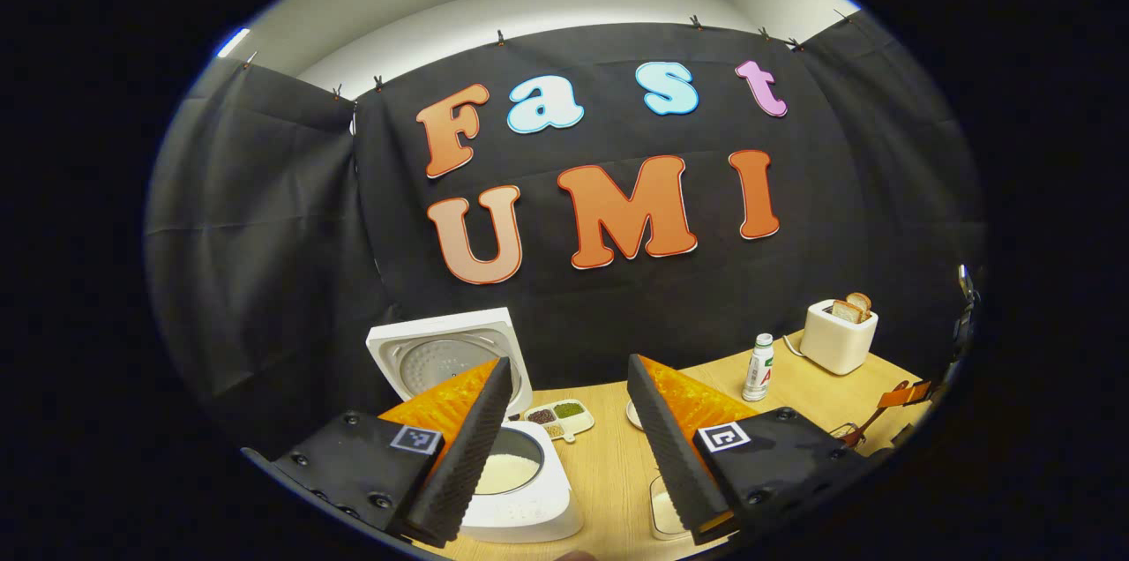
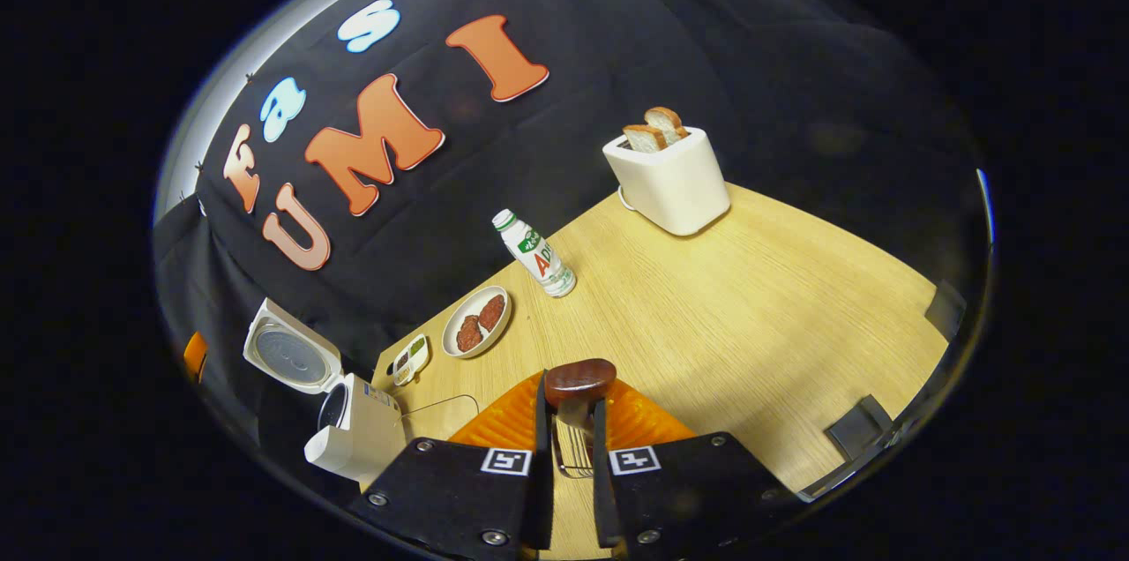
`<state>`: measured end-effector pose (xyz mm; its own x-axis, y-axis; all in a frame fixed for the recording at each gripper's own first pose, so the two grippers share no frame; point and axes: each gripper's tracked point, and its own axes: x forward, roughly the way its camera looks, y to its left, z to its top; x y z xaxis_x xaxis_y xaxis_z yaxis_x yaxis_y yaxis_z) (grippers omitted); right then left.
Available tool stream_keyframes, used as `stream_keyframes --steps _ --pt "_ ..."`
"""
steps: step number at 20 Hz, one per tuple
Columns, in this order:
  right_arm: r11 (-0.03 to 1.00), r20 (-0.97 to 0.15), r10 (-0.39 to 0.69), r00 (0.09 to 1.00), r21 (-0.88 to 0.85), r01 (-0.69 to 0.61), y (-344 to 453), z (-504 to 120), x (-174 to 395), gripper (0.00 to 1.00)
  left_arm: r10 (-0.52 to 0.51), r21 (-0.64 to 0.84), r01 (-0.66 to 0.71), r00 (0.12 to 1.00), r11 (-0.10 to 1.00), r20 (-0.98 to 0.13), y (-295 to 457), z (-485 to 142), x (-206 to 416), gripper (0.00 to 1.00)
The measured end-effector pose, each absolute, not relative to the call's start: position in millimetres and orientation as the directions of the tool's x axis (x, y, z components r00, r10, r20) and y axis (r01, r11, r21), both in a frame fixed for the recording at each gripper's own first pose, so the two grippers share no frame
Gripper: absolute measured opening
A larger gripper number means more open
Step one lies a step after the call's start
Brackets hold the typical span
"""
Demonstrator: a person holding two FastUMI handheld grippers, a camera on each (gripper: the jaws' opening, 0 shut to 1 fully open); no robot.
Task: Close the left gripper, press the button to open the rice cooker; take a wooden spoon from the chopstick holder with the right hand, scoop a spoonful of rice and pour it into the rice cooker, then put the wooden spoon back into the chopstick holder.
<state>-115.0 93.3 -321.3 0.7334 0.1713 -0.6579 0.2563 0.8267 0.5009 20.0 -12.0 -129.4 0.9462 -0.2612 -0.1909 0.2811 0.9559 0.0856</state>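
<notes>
Right claw [image 2: 571,420] pinches wooden spoon [image 2: 579,379]; left claw [image 1: 564,446] gapes.

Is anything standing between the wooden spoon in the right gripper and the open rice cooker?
Nothing tall that I can see. The rice cooker has its lid up. Between it and the wooden spoon held in the right gripper lies table with what looks like a low clear container. The plate sits farther back.

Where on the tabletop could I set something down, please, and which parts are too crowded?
The widest bare wood in the right gripper view lies between the toaster, the bottle and the right gripper. It is crowded by the wall: the plate, sectioned dish and open rice cooker sit close together.
</notes>
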Motion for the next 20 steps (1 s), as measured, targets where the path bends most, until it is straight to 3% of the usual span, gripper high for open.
stream_keyframes --steps 2,3,5,11,20 --pt "0.855 -0.643 0.159 0.749 0.469 0.221 102 -302 -110 0.18 -0.257 0.089 0.277 0.948 0.957 -0.188 1 -130 23 0.94" --pt "0.874 -0.63 0.153 0.761 0.445 0.193 105 -289 -107 0.18 -0.248 0.088 0.267 0.951 0.96 -0.187 10 -131 25 0.86" --pt "0.908 -0.603 0.152 0.783 0.398 0.13 114 -263 -102 0.18 -0.227 0.079 0.246 0.955 0.966 -0.192 25 -137 27 0.86" --pt "0.892 -0.508 0.283 0.813 0.451 -0.029 184 -201 -83 0.18 -0.138 0.06 0.152 0.971 0.986 -0.196 72 -145 31 0.97" --pt "0.913 -0.592 0.392 0.704 0.341 -0.222 277 -258 -83 0.18 -0.026 0.078 0.042 0.979 0.996 -0.201 132 -155 11 0.98"
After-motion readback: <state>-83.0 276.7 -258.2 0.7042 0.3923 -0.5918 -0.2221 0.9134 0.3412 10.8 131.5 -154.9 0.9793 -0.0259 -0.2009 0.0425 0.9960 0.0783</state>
